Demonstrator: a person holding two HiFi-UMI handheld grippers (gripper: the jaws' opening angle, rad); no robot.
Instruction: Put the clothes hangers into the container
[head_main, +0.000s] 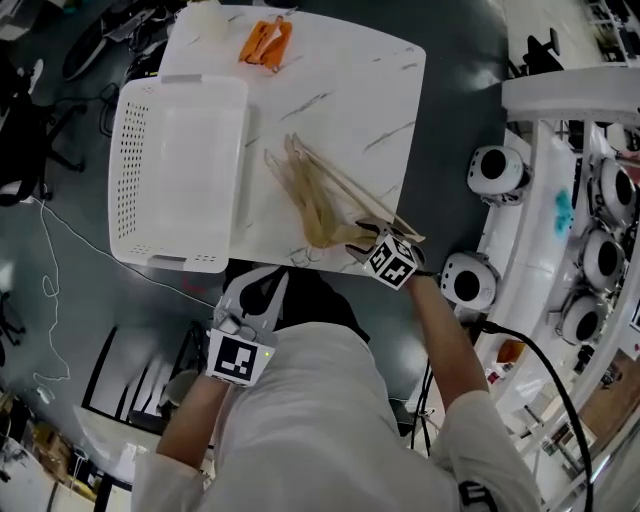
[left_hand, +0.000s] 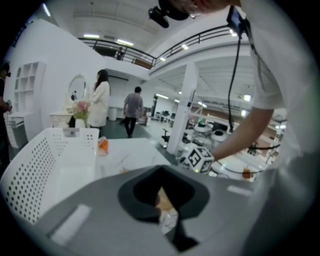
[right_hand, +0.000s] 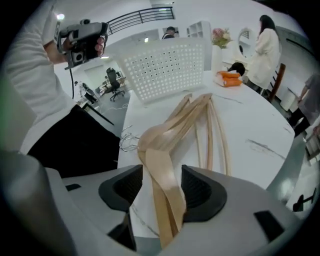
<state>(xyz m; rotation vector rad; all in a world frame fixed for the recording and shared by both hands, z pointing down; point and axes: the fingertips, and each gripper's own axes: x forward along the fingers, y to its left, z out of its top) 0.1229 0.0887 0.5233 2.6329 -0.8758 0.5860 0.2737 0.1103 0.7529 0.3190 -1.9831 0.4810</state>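
Several wooden clothes hangers lie stacked on the white table, their wire hooks near its front edge. My right gripper comes down over their near end. In the right gripper view its jaws stand open either side of one arm of the hangers, and the pads do not press on it. The white perforated container sits empty at the table's left. My left gripper hangs just off the front edge, below the container, shut on nothing.
An orange object lies at the table's far edge. White machines with round parts stand close on the right. Cables run over the dark floor. Two people stand far behind the table.
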